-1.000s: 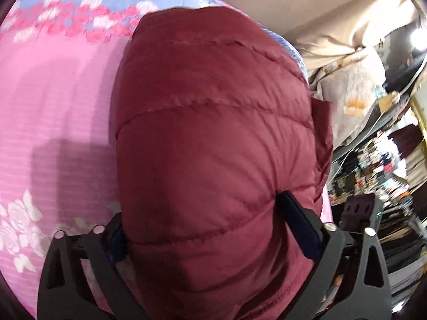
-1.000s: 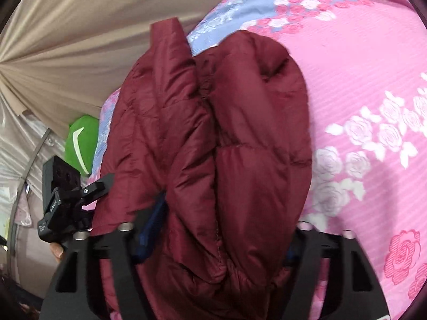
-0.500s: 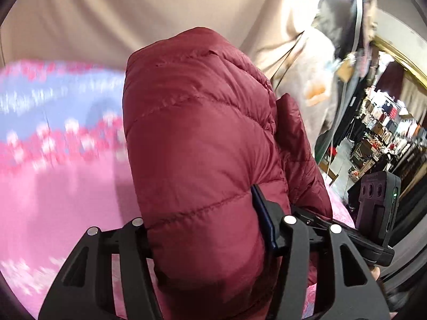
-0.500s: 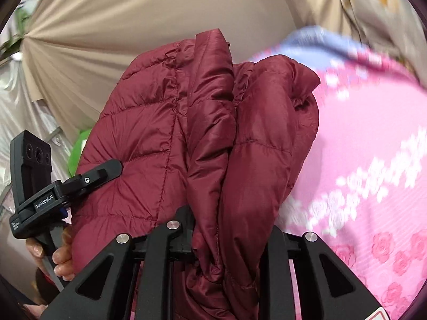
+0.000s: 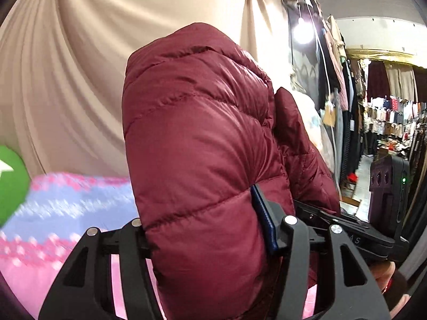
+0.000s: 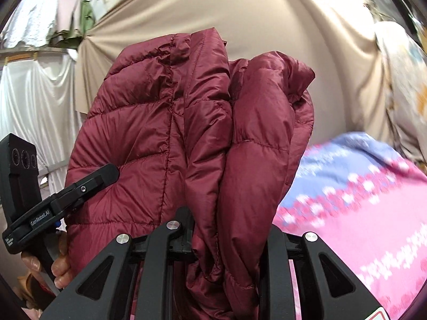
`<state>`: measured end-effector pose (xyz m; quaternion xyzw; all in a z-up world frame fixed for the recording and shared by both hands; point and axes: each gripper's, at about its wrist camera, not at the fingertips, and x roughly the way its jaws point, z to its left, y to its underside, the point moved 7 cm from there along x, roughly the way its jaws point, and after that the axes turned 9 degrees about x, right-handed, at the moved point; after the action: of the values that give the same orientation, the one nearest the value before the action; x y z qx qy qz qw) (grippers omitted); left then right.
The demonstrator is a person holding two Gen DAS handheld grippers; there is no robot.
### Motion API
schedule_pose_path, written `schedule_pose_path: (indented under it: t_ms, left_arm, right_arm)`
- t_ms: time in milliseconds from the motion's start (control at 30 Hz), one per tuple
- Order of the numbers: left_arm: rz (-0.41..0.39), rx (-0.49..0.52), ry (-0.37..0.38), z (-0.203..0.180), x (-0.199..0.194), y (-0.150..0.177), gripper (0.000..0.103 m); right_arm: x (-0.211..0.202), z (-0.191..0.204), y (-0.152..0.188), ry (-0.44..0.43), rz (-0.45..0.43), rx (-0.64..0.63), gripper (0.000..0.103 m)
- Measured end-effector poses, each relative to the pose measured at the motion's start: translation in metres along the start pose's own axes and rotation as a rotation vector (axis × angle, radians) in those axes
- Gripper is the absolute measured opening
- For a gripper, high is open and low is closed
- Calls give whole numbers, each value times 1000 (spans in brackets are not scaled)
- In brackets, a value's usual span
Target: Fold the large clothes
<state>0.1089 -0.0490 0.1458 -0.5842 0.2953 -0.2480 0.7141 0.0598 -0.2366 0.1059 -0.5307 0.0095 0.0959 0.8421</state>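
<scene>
A maroon puffer jacket [image 5: 202,144] hangs bunched between both hand-held grippers, left [image 5: 202,229] clamped on a thick quilted panel, right [image 6: 229,229] pinching narrower folds, above the pink floral bed [image 6: 360,213] ahead. Best practice: keep both grips level, lower evenly, spread flat before folding.

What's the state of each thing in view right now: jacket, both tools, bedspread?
maroon puffer jacket: bunched into a thick bundle, held up off the bed by both tools.
left tool: shut on the jacket, a fat quilted fold between its fingers.
right tool: shut on the jacket, thinner gathered layers between its fingers.
pink floral bedspread: spread flat below, blurred.
</scene>
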Motion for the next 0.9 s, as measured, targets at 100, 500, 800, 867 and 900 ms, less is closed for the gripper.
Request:
schedule_pose_path:
  t_ms: [100, 500, 800, 867, 900]
  left_arm:
    - [-19, 22, -38, 19, -7, -6, 55]
    - [110, -44, -128, 118, 45, 52, 55]
    - [303, -207, -94, 182, 118, 160, 55]
    - [341, -232, -82, 188, 130, 183, 55]
    - [363, -243, -74, 192, 138, 195, 55]
  right_arm:
    - [20, 18, -5, -23, -6, -14, 21]
    - [153, 28, 30, 9, 165, 5, 22]
    - [246, -21, 108, 99, 375, 76, 22]
    - [262, -31, 125, 116, 414, 92, 22]
    - [269, -34, 133, 123, 429, 97, 22]
